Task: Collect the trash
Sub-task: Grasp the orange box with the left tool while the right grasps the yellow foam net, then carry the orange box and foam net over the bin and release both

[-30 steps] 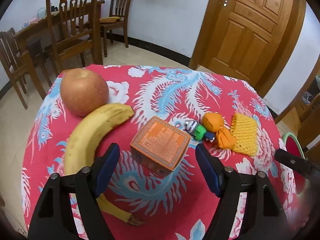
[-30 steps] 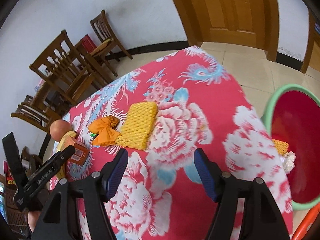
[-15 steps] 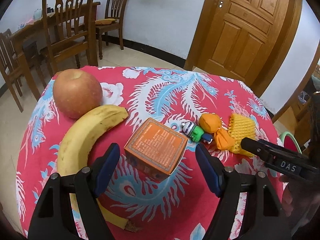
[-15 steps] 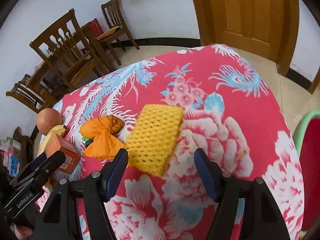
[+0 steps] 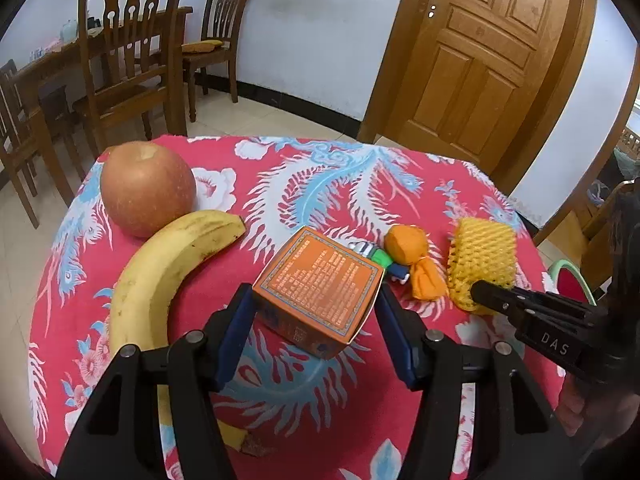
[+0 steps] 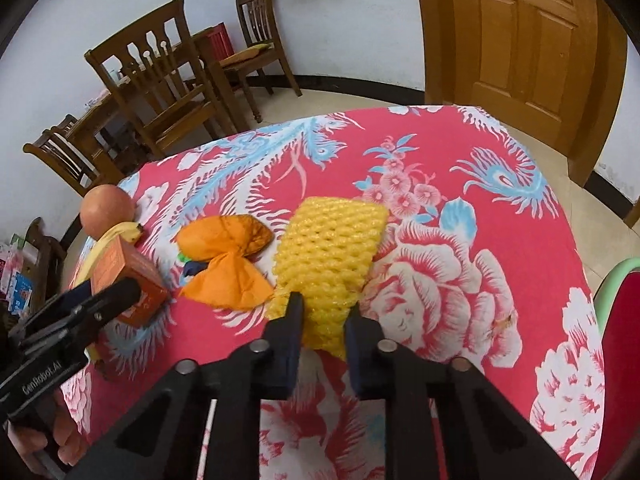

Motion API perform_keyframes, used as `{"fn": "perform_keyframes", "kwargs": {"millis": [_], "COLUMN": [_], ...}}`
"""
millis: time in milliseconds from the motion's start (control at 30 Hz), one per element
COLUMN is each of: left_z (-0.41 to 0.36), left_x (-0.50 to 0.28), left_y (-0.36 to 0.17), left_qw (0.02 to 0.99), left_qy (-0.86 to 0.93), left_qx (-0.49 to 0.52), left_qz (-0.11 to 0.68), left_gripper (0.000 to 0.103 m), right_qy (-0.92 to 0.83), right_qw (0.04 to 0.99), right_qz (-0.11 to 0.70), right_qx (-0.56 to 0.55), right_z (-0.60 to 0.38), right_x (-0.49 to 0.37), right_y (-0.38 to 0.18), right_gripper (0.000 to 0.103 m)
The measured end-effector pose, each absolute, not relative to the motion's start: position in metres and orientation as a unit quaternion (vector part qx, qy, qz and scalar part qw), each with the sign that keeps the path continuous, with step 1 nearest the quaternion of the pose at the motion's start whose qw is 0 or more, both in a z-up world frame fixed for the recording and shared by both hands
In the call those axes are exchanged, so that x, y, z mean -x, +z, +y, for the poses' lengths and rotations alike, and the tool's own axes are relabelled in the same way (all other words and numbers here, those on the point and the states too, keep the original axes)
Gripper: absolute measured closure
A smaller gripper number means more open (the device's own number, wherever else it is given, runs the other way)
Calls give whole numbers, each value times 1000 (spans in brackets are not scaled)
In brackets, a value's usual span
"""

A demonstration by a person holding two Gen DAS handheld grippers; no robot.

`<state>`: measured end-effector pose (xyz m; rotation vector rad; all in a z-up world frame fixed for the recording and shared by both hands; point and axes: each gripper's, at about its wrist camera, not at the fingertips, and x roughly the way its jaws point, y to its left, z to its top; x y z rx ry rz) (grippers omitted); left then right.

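Note:
My left gripper [image 5: 314, 304] is shut on the small orange box [image 5: 318, 292], its blue pads against both sides; the box rests on the red tablecloth [image 5: 328, 184]. My right gripper [image 6: 322, 316] is shut on the near end of the yellow foam net [image 6: 328, 248], which lies on the cloth. The net also shows in the left wrist view [image 5: 482, 258]. An orange crumpled wrapper [image 6: 224, 264] lies between box and net, also seen in the left wrist view [image 5: 414, 258]. A small green and blue piece [image 5: 382, 260] lies beside it.
An apple [image 5: 146, 188] and a banana [image 5: 160, 280] lie left of the box. A red bin with a green rim [image 6: 618, 344] stands past the table's right edge. Wooden chairs [image 5: 124, 68] and a door [image 5: 488, 52] are behind the table.
Both grippers have closed: the left onto the orange box, the right onto the foam net's near end. The right gripper moved in towards the net.

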<state>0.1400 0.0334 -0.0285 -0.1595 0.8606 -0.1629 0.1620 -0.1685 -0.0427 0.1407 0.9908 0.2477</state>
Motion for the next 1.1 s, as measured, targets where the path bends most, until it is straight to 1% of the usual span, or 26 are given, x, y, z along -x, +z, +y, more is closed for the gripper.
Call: {"fn": "perform_keyframes", "kwargs": {"millis": [167,533,767,1100], "left_z": [29,4,-30,-83], "left_x": [-129,-99,-83,-67], "left_y": [-17,9,15,24], "left_qw": [906,908,903,893], "left_qy": [-87,-124,-152,-199], "left_qx": [77,81,71,58], "left_qz": [406,391,396,398], "left_gripper": [42,42,42,42], "right_qy": [123,129,112,53], "right_qw": [876,883,886,888], "right_qz": [460,436,424,408], "right_qx": [-76,-115,-154,-207], "right_z": [-174,-202,-233,-300], "right_x": [-147,-98,-59,-6], "right_y": [-32,-4,8,10], "right_gripper": [87,87,87,86]}}
